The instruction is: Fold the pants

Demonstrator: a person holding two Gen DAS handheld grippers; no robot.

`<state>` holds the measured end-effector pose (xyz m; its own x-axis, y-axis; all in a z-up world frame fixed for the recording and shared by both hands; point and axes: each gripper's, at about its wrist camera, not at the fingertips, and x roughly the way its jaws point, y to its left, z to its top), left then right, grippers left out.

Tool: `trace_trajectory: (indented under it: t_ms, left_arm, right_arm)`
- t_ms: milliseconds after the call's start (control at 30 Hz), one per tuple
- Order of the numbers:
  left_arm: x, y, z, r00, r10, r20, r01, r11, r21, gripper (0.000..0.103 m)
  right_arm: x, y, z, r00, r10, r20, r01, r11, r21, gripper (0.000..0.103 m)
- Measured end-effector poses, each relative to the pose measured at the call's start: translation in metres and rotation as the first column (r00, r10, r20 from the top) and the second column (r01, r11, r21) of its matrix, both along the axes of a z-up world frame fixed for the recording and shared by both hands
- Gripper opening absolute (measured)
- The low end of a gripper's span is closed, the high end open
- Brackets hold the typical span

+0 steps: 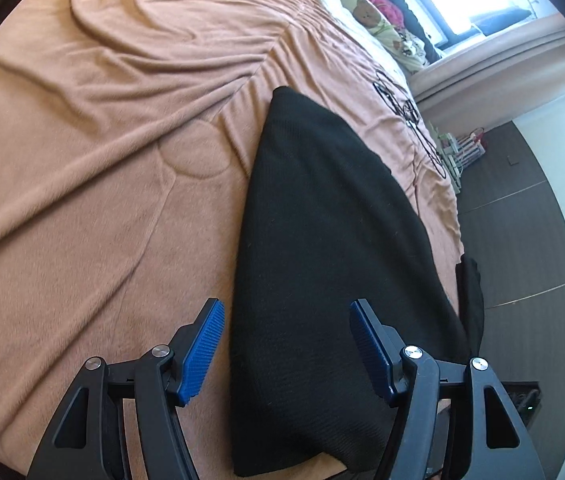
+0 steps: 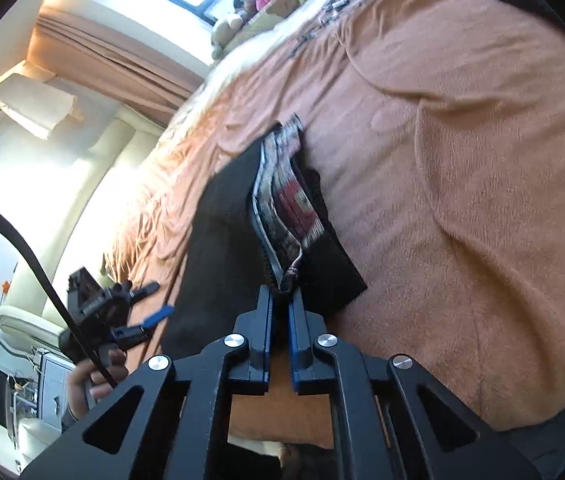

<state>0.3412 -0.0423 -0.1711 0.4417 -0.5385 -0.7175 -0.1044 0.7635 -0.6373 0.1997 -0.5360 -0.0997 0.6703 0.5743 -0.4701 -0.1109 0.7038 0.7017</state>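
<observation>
Black pants lie lengthwise on an orange blanket that covers a bed. My left gripper hovers over their near end, open, its blue pads wide apart and not pressing the cloth. In the right wrist view the pants show a patterned inner waistband. My right gripper is shut on the edge of that waistband, which bunches between its fingertips. The left gripper also appears there at the left, held by a hand, open beside the bed.
Black cables lie on the blanket near the bed's right edge. Pillows and soft toys pile up at the head of the bed under a window. Dark wood floor and a small rack lie beyond the bed edge.
</observation>
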Motion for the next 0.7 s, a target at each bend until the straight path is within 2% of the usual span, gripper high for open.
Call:
trace_trajectory:
  t_ms: [200,367,467,533,600,633,667,700]
  left_arm:
    - [-0.006,-0.004,-0.009,1.0,-0.002,-0.021,0.002,1.0,0.003,0.067]
    - [-0.009,-0.01,-0.015,1.0,-0.012,-0.023,0.012,1.0,0.0,0.067]
    - [-0.009,-0.011,-0.015,1.0,-0.012,-0.018,0.012,1.0,-0.004,0.067]
    - [-0.007,-0.011,-0.014,1.0,-0.011,-0.016,0.011,1.0,-0.011,0.067]
    - [-0.005,-0.01,-0.013,1.0,-0.011,-0.009,0.011,1.0,-0.017,0.067]
    - [-0.003,-0.01,-0.012,1.0,-0.011,-0.005,0.011,1.0,-0.019,0.067]
    - [-0.001,-0.01,-0.011,1.0,-0.01,-0.002,0.01,1.0,-0.021,0.067]
    - [0.001,-0.01,-0.011,1.0,-0.009,0.0,0.009,1.0,-0.025,0.067]
  right_arm:
    - [-0.013,-0.011,0.006,0.998,-0.041,0.041,0.043,0.998,-0.041,0.001]
    - [-0.012,-0.015,-0.012,0.996,-0.086,-0.021,0.084,0.994,-0.07,0.001]
    - [-0.008,-0.011,-0.016,0.997,-0.063,-0.055,0.058,0.995,-0.085,0.002]
    - [-0.008,-0.01,-0.008,0.998,-0.046,-0.038,0.043,0.996,-0.083,0.003]
    - [-0.005,-0.01,0.002,0.999,-0.045,-0.016,0.043,0.993,-0.111,0.01]
    - [-0.003,-0.011,0.008,0.999,-0.044,-0.002,0.044,0.992,-0.122,0.022]
    - [0.001,-0.011,0.014,0.999,-0.043,0.012,0.045,0.99,-0.132,0.039]
    - [0.002,-0.011,0.019,0.999,-0.042,0.026,0.045,0.989,-0.14,0.046]
